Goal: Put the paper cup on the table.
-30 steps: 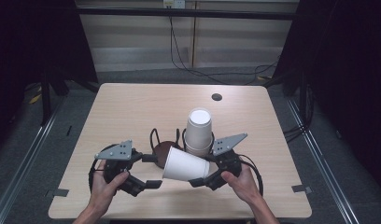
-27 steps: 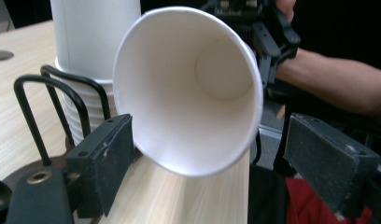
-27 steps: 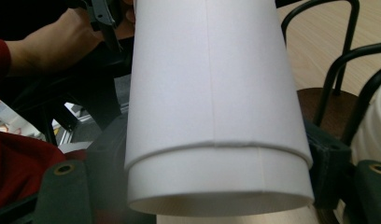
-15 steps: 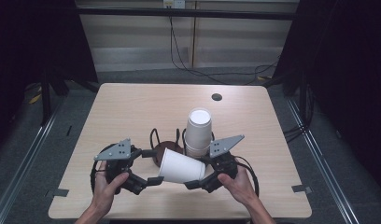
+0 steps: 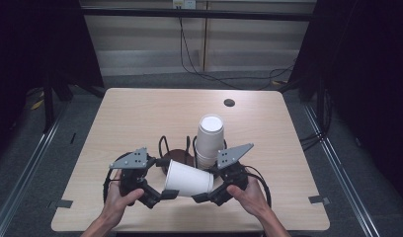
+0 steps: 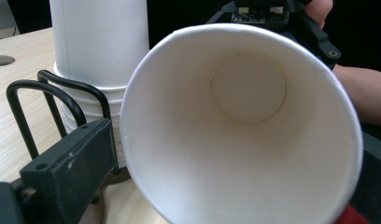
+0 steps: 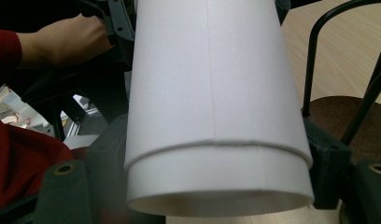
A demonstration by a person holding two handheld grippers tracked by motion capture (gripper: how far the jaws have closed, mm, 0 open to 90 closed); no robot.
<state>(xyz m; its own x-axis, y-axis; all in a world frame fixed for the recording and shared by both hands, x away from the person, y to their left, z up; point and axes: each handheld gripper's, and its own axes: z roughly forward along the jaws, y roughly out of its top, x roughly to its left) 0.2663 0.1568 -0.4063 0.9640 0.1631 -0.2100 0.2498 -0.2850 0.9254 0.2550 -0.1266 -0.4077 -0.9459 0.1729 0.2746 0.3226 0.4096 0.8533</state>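
Two grippers meet low over the near edge of the wooden table, each in one of the person's hands. White paper cup lies on its side between them, off the table, just in front of the black wire cup holder on its brown base. Right gripper clamps the cup's base end; in the right gripper view both jaws press on the cup. Left gripper faces the cup's open mouth; its jaws have just been opening and now stand wide at the rim, not pressing it. Left gripper view looks straight into the cup. Stack of upside-down white paper cups stands in the holder, just behind the right gripper.
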